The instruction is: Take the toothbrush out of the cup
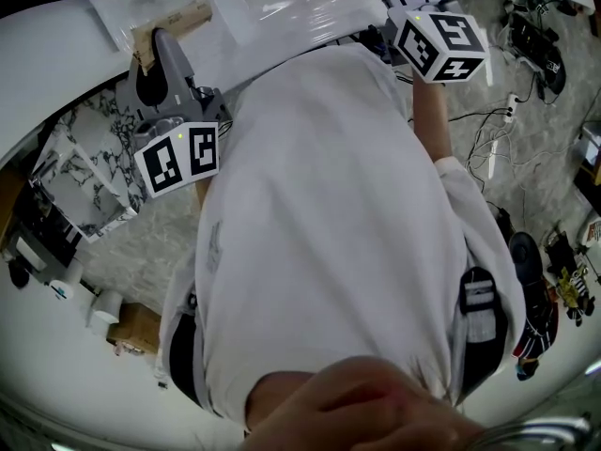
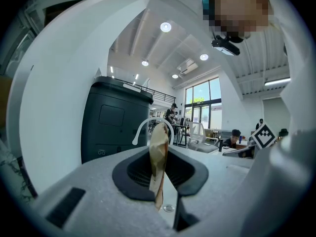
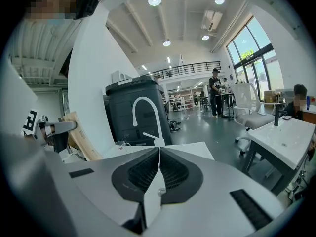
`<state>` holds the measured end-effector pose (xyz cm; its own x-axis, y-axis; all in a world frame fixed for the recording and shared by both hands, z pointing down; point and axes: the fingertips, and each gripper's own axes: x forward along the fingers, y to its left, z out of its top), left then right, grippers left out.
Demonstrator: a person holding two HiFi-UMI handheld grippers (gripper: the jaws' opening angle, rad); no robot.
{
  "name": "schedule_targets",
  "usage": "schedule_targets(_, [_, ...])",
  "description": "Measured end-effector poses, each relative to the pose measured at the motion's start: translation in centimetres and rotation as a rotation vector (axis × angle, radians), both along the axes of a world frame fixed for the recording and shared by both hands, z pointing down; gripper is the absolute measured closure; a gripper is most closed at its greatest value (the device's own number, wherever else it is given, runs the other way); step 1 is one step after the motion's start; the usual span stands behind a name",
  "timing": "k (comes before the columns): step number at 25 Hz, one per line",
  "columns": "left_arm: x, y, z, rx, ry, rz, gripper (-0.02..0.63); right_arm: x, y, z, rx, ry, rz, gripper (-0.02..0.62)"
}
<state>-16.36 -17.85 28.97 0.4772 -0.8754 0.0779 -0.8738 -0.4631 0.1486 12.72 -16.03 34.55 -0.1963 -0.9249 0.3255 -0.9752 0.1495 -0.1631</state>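
My left gripper (image 2: 160,149) is shut on a flat tan piece (image 2: 159,157) that stands on edge between its pads; I cannot tell whether this is the toothbrush. In the head view the same tan piece (image 1: 174,22) sticks out past the left gripper (image 1: 161,64) over the white counter (image 1: 282,3). From the right gripper view, the tan piece (image 3: 81,137) shows at the left. A clear cup (image 3: 121,144) stands near a white faucet (image 3: 146,116). The right gripper (image 3: 159,151) is shut with nothing between its jaws, and its marker cube (image 1: 439,43) is at the head view's upper right.
A dark grey cabinet (image 3: 133,112) stands behind the faucet. A marble-patterned panel (image 1: 89,172) is at the person's left. Cables and tools (image 1: 554,280) lie on the floor at the right. White tables and people are farther back in the room (image 3: 281,132).
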Motion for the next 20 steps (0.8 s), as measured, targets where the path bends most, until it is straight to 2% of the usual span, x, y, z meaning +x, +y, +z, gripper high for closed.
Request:
schedule_targets(8, [-0.6, 0.1, 0.4, -0.017, 0.007, 0.012, 0.552, -0.7, 0.2, 0.2, -0.016, 0.011, 0.003, 0.580])
schedule_targets(20, [-1.3, 1.1, 2.2, -0.063, -0.009, 0.073, 0.552, -1.2, 1.4, 0.6, -0.032, 0.024, 0.012, 0.580])
